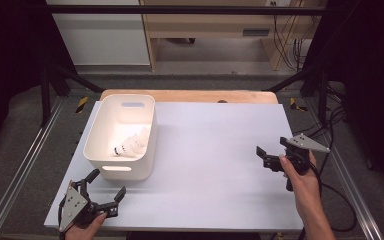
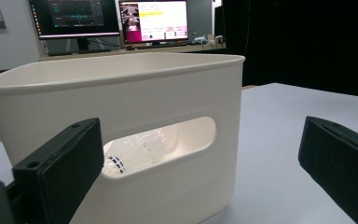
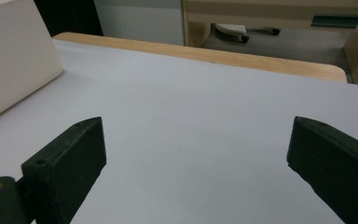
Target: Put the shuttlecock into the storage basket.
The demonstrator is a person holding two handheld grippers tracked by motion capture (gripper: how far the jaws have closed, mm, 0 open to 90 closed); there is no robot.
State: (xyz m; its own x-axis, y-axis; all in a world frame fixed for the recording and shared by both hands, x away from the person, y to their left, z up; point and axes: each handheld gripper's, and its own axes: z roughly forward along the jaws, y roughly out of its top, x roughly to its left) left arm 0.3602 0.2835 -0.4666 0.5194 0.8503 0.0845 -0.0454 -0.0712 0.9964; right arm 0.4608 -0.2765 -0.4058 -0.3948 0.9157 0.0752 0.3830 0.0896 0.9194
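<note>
At the near left corner my left gripper hung with jaws spread wide, empty, facing the white bin just beyond it. Two shuttlecocks lay inside, glimpsed through the handle slot; the bin wall stood between. My right gripper, likewise agape, hovered well apart over bare white tabletop.

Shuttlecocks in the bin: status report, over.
Left gripper open, near the white bin. Right gripper open, over bare table. Shuttlecocks lie inside the bin. Nothing between jaws, nothing in the way.
</note>
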